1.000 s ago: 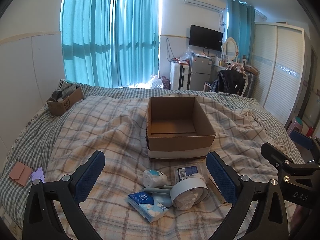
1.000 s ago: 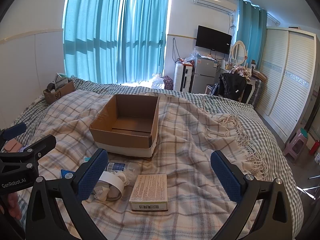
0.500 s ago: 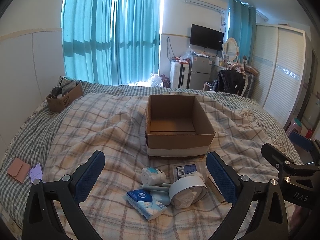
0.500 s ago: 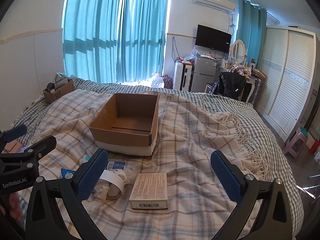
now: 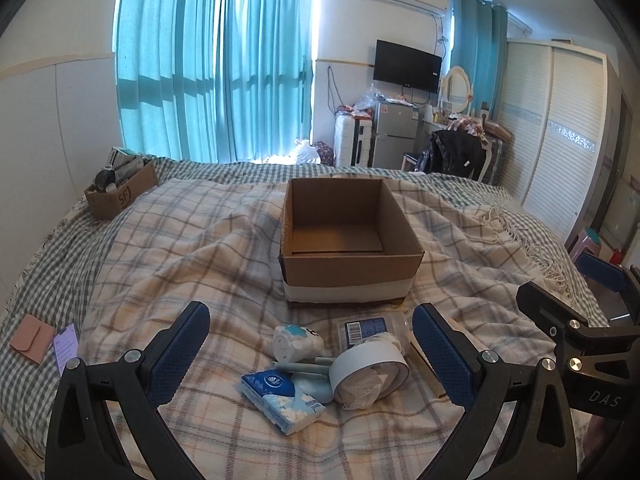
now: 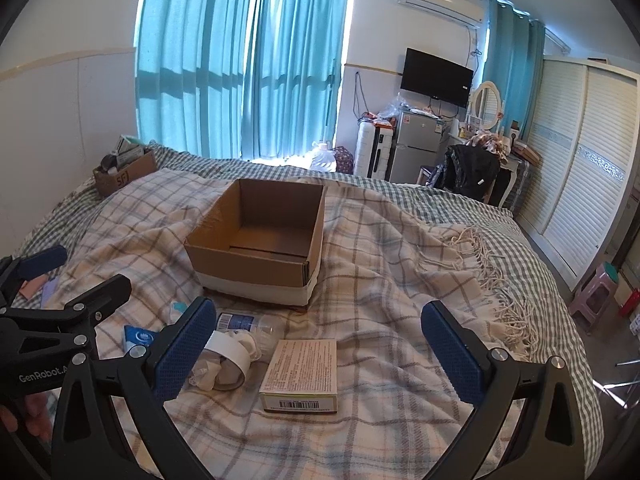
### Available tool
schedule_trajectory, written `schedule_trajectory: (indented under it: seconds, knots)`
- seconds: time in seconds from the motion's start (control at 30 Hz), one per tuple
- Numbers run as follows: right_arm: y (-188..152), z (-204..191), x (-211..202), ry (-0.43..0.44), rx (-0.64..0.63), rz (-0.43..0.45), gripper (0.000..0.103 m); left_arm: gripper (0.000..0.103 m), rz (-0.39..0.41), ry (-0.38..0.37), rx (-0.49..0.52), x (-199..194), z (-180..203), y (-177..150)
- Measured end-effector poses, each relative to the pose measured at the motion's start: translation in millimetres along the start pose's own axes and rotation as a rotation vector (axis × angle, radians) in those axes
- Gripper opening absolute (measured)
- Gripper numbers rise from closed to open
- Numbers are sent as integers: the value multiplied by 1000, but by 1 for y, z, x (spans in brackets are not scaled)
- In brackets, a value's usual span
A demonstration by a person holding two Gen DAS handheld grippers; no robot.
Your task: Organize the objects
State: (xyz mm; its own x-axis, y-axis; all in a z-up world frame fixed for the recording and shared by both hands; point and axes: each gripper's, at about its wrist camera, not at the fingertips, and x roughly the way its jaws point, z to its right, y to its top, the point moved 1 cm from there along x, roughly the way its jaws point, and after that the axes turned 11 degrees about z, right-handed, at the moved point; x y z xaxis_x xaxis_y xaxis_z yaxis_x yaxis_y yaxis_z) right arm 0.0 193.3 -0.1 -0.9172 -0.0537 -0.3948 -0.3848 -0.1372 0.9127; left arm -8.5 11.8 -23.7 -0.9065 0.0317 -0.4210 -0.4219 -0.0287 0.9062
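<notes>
An open empty cardboard box [image 5: 348,272] [image 6: 256,264] sits on the plaid blanket mid-bed. In front of it lies a small heap: a blue tissue pack [image 5: 280,398], a white tape roll [image 5: 368,372] [image 6: 226,356], a small white bottle [image 5: 298,344], a clear bottle with a barcode label [image 5: 366,326] [image 6: 240,322], and a flat beige carton [image 6: 300,376]. My left gripper [image 5: 310,354] is open above the heap, holding nothing. My right gripper [image 6: 316,350] is open above the carton, holding nothing.
A small cardboard box of clutter [image 5: 120,192] stands at the bed's far left. A pink wallet [image 5: 30,338] and a phone [image 5: 66,346] lie at the left edge. A fringed blanket edge [image 6: 492,272] runs on the right. Stools [image 6: 596,292] stand on the floor by the wardrobe.
Both grippers stayed open. The views shifted only slightly, with the left camera tilting up a little; the objects on the bed have not moved.
</notes>
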Motion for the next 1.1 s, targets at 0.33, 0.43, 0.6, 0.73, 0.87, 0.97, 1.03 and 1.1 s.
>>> schedule_trajectory:
  seconds: [0.33,0.43,0.6,0.73,0.87,0.97,1.03,1.1]
  knots:
    - [-26,12,26,-18,-4,-98,103,103,-148,-9,22,39,15,-40]
    - [-35,18,36,-42,-1,-134,103,103,-213,-26,-3,56,20,-56]
    - [-47,25,47,-55,13,-176,103,103,-282,-39,-62,82,24,-69]
    - [-52,28,52,-57,18,-193,103,102,-300,-38,-96,98,28,-67]
    - [-56,27,56,-57,15,-208,103,102,-339,-33,-67,116,35,-77]
    - [-58,26,58,-50,11,-219,103,102,-377,-88,-73,122,38,-87]
    - [-61,25,61,-41,4,-237,103,103,-405,-111,-63,124,42,-92]
    - [-64,22,63,-34,-8,-255,103,103,-424,-111,-32,126,46,-99]
